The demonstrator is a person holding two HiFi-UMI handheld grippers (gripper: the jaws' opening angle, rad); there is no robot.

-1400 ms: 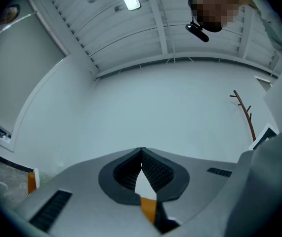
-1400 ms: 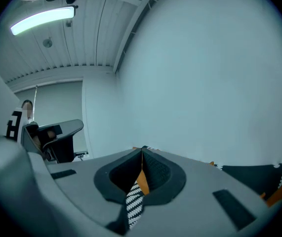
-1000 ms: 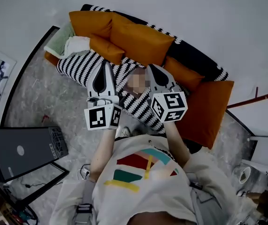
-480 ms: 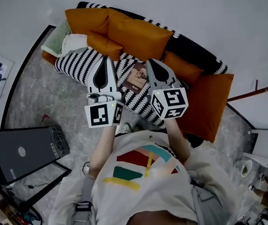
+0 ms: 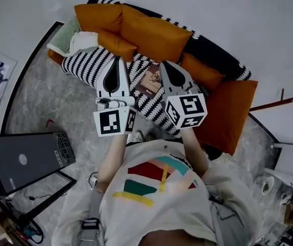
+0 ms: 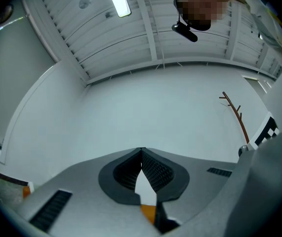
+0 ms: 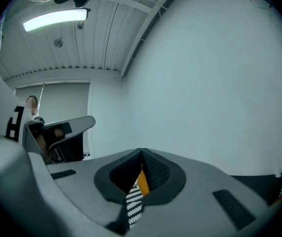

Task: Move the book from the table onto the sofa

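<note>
Left claw (image 6: 141, 150): jaws pressed together, holding nothing. Right claw (image 7: 141, 153): jaws together as well, also empty. Between the two claws, seen from above, the book (image 5: 150, 80) lies on the striped sofa (image 5: 84, 68), with orange cushions (image 5: 154, 37) beyond it.

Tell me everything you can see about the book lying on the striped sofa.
The book is rectangular and looks thin, with a brownish cover bearing a paler picture too small to make out. It lies flat and closed on the black-and-white striped seat of the sofa, at a slant to the seat's edge. In the head view it shows between the left gripper and the right gripper; both have shut jaws and neither holds it.
</note>
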